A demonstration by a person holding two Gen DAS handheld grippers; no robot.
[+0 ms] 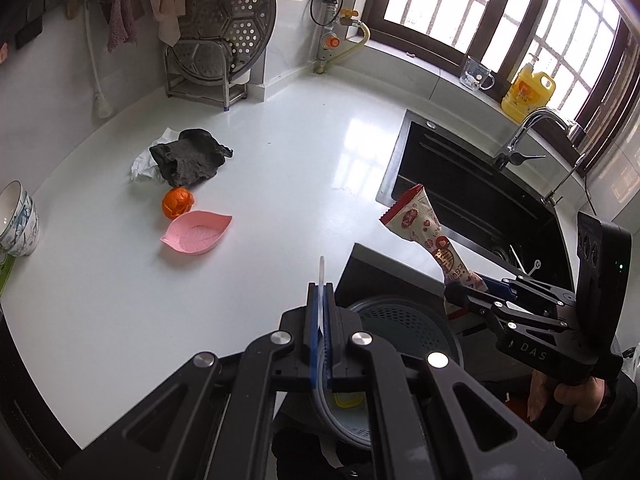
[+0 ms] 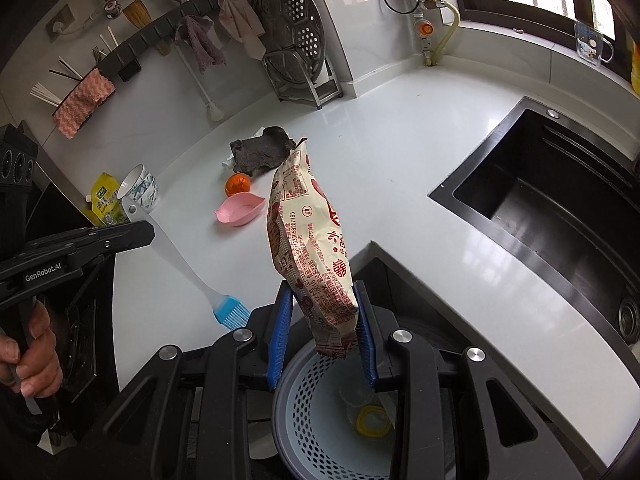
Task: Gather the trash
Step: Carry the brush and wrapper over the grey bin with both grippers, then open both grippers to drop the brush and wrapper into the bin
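Right gripper (image 2: 322,336), fingers clamped on a wrapper (image 2: 310,236) above the bin (image 2: 304,412), needs only release; left gripper (image 1: 320,312) pinches a brush (image 2: 200,272).

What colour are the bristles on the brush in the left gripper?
Light blue bristles, on a clear handle; the right wrist view shows them best.

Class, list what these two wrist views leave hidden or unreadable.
- White paper: mostly under the dark cloth, both views.
- Bin bottom: partly hidden by the right gripper and snack wrapper.
- Brush bristles: hidden in left view behind the left gripper.
- Sink drain: cut off, right view.
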